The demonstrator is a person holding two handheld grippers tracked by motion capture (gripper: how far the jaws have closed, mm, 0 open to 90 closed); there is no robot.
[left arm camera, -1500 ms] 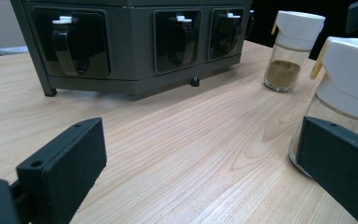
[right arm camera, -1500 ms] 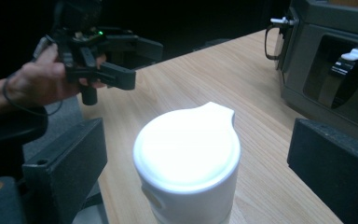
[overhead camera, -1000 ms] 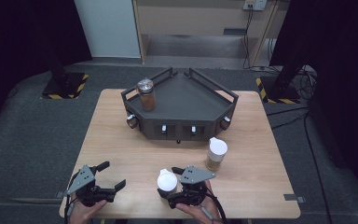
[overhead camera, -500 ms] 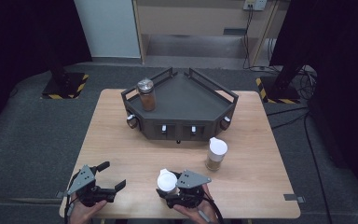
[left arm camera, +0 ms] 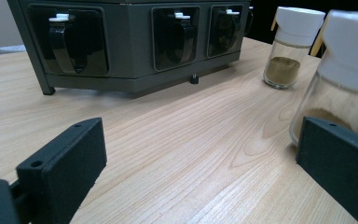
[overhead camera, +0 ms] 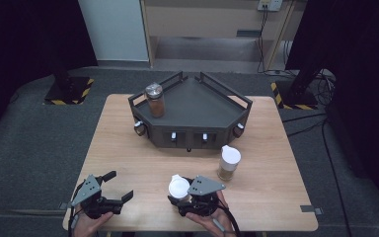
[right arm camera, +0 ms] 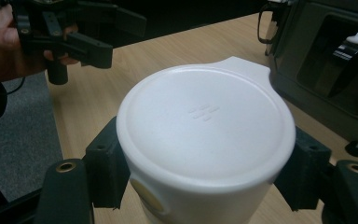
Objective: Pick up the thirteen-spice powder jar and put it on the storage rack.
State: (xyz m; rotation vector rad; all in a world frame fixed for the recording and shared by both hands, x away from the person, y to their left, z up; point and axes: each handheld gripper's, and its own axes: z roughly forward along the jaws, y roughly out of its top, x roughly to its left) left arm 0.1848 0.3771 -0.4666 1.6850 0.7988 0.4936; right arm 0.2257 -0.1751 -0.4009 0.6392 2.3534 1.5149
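Lab or studio test space: black curtains, hazard-striped stand bases, grey carpet, lone wooden table.

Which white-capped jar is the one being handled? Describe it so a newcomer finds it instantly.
Start at the wooden table and its near edge, in front of the dark rack. The right gripper is shut on this white-capped jar. The other white-capped jar stands free, farther right.

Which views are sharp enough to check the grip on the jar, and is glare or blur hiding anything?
Right gripper view: the white-lidded jar sits huge and close, evenly lit with no glare, and the right gripper presses its sides; the rack behind is soft. Left gripper view: the table grain is crisp, while the near jar at the right edge is blurred. High view: dark surroundings, table well lit.
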